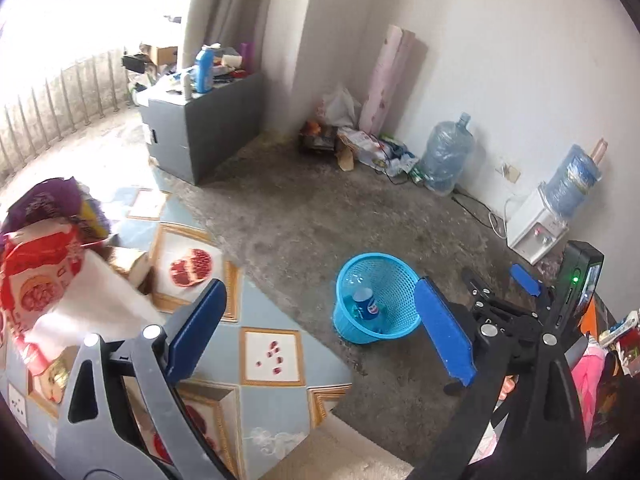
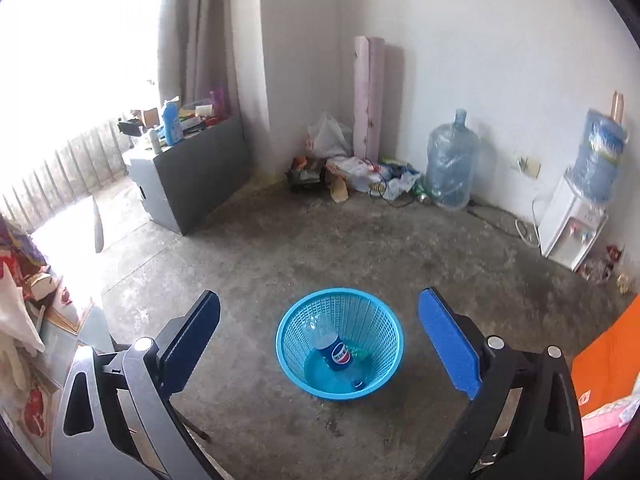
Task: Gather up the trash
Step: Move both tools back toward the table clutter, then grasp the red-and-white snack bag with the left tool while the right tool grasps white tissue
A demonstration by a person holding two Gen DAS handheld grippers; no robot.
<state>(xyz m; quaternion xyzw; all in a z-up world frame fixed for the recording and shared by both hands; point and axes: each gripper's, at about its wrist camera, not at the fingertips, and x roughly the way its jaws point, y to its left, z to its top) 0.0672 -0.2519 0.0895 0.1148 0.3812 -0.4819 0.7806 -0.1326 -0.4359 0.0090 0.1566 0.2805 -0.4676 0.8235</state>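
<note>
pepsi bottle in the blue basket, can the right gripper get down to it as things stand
Probably yes. The right gripper is open and empty, pointing down over the blue basket. The basket's top is uncovered and the pepsi bottle leans inside with nothing over it.

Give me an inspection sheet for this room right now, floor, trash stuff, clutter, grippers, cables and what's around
Surface: bare grey concrete floor; patterned tablecloth on the table at left.
Job's things: blue mesh basket on the floor with a Pepsi bottle lying in it; snack wrappers still on the table.
Clutter: bags and papers heaped in the corner; bottles and boxes on the grey cabinet.
Grippers: left gripper open, nothing between the pads; right gripper open and empty above the basket.
Cables: cords run along the wall base by the dispenser.
Surroundings: empty water jug, water dispenser, rolled pink mat, curtain.
</note>
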